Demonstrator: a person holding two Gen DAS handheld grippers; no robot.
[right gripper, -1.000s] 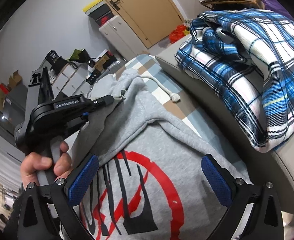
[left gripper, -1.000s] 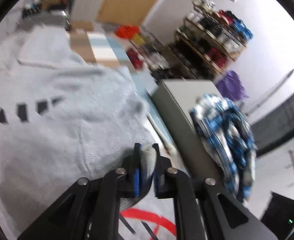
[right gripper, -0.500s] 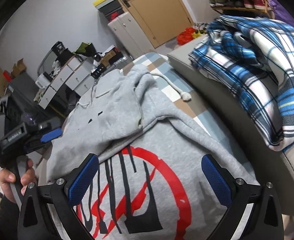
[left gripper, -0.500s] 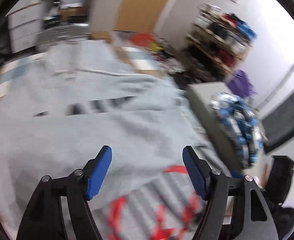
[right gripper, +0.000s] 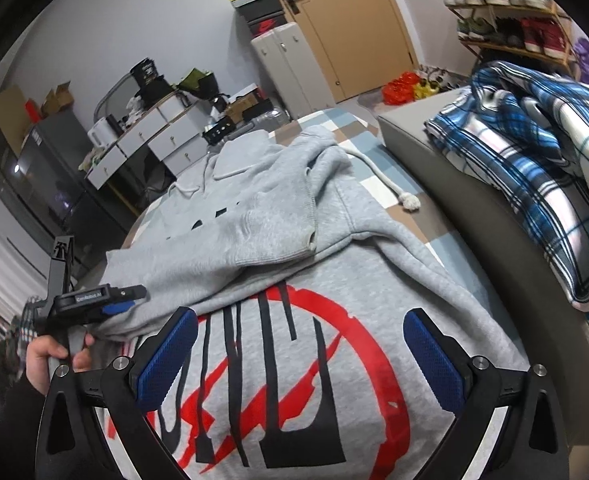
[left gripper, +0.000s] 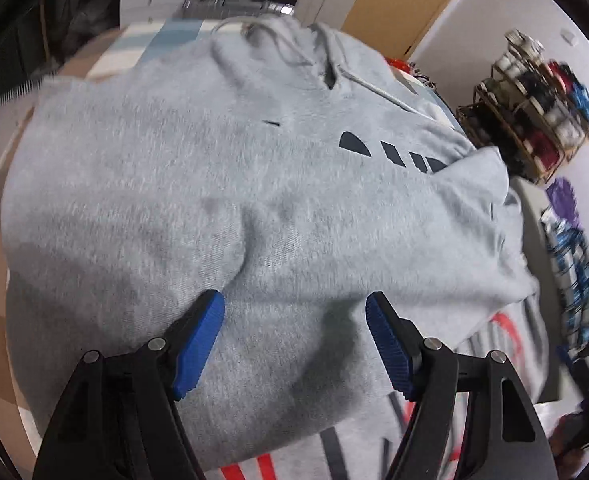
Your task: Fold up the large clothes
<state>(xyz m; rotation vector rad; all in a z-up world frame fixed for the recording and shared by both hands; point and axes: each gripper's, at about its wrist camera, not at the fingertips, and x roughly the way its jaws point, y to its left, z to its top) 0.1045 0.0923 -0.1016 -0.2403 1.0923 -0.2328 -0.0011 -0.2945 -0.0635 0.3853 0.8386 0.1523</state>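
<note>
A grey hoodie lies spread on a checked bed cover, hood end far from me. One side of it is folded across the body, its edge reaching the red and black print. My left gripper hovers open just above the folded grey cloth, with nothing pinched between its blue pads. In the right wrist view the left gripper sits at the hoodie's left edge, held by a hand. My right gripper stands open over the print, holding nothing.
A blue plaid shirt is heaped on a grey padded bench right of the bed. A white cord with a knotted end lies beside the hoodie. A shoe rack, a door and white drawers stand behind.
The left gripper let go of the grey cloth it was pinching, opened wide and drew back leftward across the hoodie. The folded side now rests on the body. The right gripper stayed open.
</note>
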